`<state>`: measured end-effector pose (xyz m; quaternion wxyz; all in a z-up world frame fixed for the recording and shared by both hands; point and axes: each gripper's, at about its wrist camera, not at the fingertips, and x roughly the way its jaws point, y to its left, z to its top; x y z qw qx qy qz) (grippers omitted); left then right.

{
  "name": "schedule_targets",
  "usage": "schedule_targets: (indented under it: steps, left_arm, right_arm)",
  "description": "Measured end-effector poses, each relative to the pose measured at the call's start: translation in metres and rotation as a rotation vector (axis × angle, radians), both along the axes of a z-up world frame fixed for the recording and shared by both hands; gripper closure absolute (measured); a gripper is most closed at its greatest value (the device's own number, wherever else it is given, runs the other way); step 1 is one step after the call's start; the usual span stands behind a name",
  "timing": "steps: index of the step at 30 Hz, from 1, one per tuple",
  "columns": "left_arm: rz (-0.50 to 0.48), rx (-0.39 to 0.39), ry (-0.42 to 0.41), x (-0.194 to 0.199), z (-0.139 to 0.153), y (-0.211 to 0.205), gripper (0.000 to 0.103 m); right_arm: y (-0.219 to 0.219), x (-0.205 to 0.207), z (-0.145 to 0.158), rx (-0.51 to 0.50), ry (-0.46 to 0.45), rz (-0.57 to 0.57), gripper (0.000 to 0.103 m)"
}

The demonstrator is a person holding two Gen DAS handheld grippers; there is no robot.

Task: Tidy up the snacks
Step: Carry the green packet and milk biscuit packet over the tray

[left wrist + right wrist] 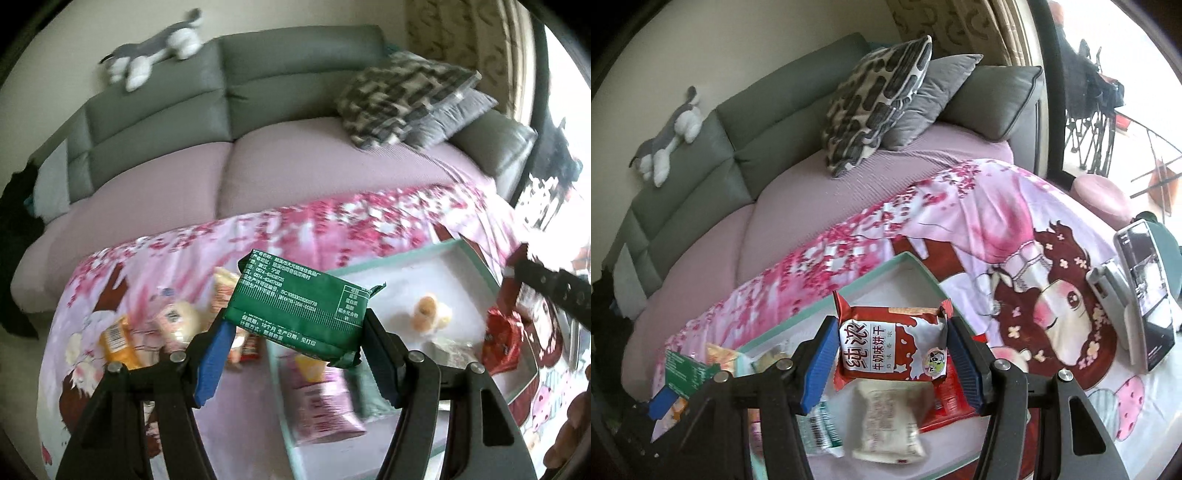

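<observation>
**Two packets held over the box: set them down flat, one side each**

On the left, loose snacks lie on the flowered cloth outside the box; they are left for later trips. Just right of them, the left gripper is clamped on a green packet, its blue pads pressing the packet's two short ends. The packet hangs tilted above the near-left corner of the shallow box with the teal rim. A pink packet already lies in the box below it, so the green one is best carried a little further in and lowered onto bare white floor beside the pink one, then levelled before the pads part.

Further right, the right gripper is clamped on a red-and-white biscuit packet, held by its sides with the printed face towards the camera. It hovers above a pale wrapped snack and a red packet inside the box. I judge the safer move is to shift towards the empty far corner, lay it flat and release low, so nothing slides or stacks askew.

The two grippers sit close together; lowering one at a time avoids a bump. A phone on a stand stands well to the right, clear of the work.
</observation>
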<state>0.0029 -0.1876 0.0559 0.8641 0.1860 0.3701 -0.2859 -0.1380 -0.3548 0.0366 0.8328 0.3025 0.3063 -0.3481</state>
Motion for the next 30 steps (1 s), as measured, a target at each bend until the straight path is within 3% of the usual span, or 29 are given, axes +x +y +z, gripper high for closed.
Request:
schedule_targets:
  steps: [12,30]
  left_arm:
    - [-0.071,0.044,0.028,-0.010,-0.041,-0.038,0.034]
    - [-0.051,0.031,0.030,0.003,-0.051,-0.042,0.033]
  right_arm:
    - [-0.010,0.024,-0.032,-0.007,0.053,0.045,0.041]
    - [-0.012,0.037,-0.057,0.025,0.139,0.045,0.041]
